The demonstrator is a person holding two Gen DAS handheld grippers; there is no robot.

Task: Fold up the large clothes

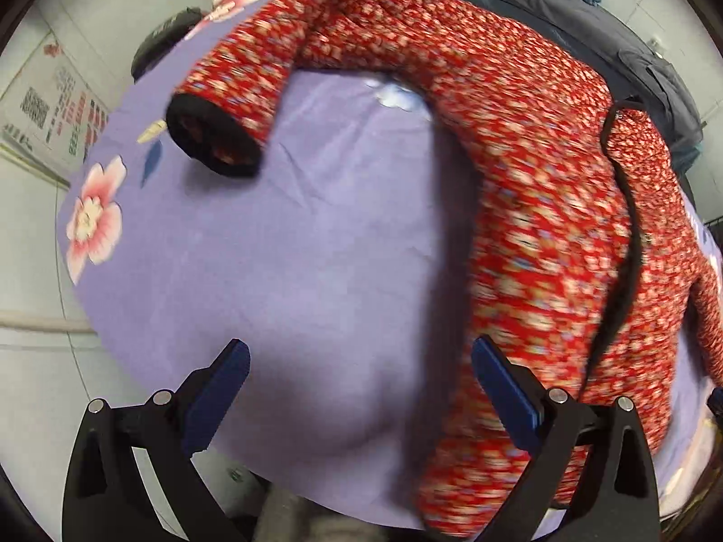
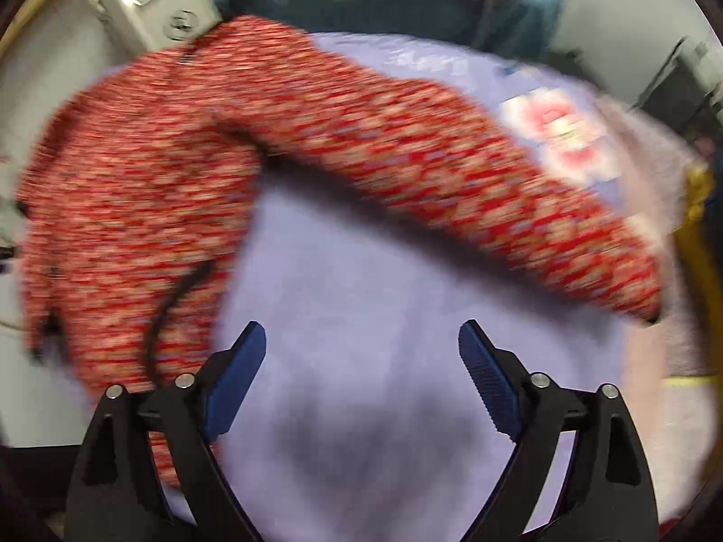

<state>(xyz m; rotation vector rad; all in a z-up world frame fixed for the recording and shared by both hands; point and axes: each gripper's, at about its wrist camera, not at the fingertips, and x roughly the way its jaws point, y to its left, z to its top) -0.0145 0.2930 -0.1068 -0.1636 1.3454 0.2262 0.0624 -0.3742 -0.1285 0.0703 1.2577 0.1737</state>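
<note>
A red quilted jacket with a small pale floral print and black edging (image 1: 533, 207) is seen spread on a lilac bedsheet printed with pink flowers (image 1: 280, 244), its black-cuffed sleeve (image 1: 235, 104) bent out to the left of the body and lying flat on the sheet. The left gripper (image 1: 361, 357) is held with jaws spread wide and empty, its right finger just over the jacket's near hem. Right of the jacket body, the right gripper (image 2: 361, 338) is likewise spread and empty above bare sheet, the other sleeve (image 2: 474, 189) stretched across beyond it, blurred.
</note>
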